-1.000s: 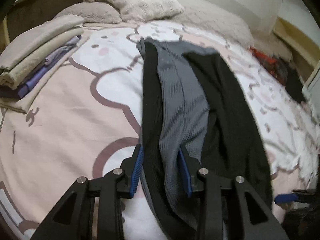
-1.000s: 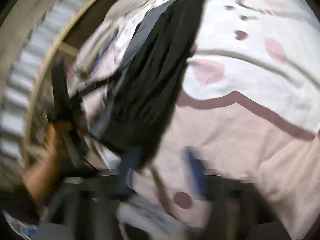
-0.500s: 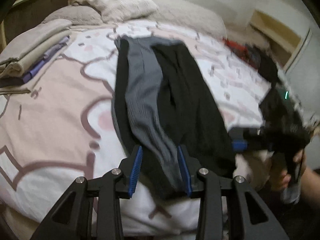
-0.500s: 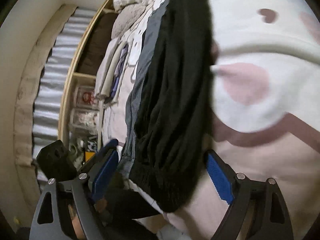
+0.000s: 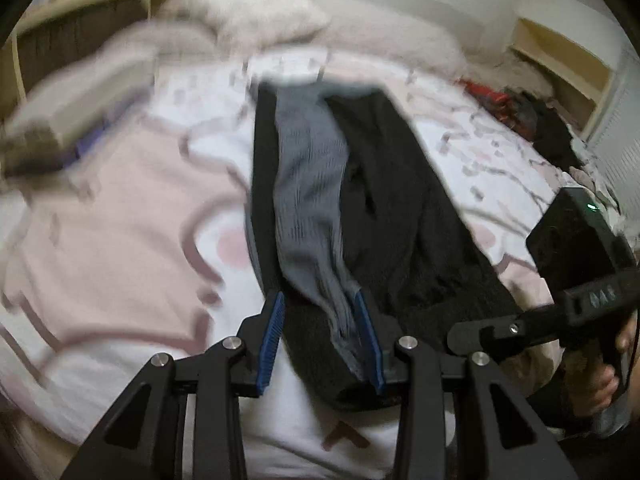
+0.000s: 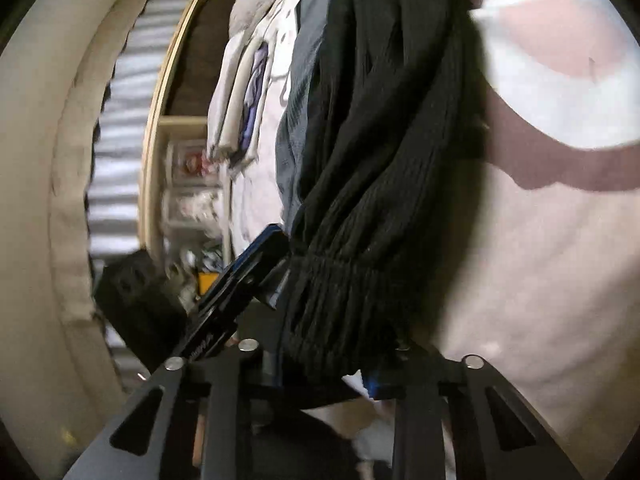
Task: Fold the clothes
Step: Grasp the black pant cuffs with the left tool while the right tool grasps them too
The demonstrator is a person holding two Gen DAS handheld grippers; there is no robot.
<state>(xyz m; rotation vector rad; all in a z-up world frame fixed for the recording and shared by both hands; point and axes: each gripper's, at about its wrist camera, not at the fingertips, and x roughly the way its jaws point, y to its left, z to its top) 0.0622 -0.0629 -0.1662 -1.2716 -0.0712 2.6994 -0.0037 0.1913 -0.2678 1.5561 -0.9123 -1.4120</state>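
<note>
Counted on and around the bed (image 5: 120, 216)

1 black-and-grey garment (image 5: 352, 208) is laid lengthwise on the cover; 2 grippers are seen, the left gripper (image 5: 320, 340) and the right gripper (image 5: 472, 332); 1 stack of folded clothes (image 5: 76, 120) is kept at the far left edge; 2 pillows can be made out at the head, 1 pale (image 5: 256, 12) and 1 greyer (image 5: 384, 36); 1 loose heap of dark and red clothing (image 5: 520, 112) is counted at the right.

Black-and-grey ribbed trousers (image 5: 320, 200); pink-and-white patterned bedspread (image 5: 120, 240)
</note>
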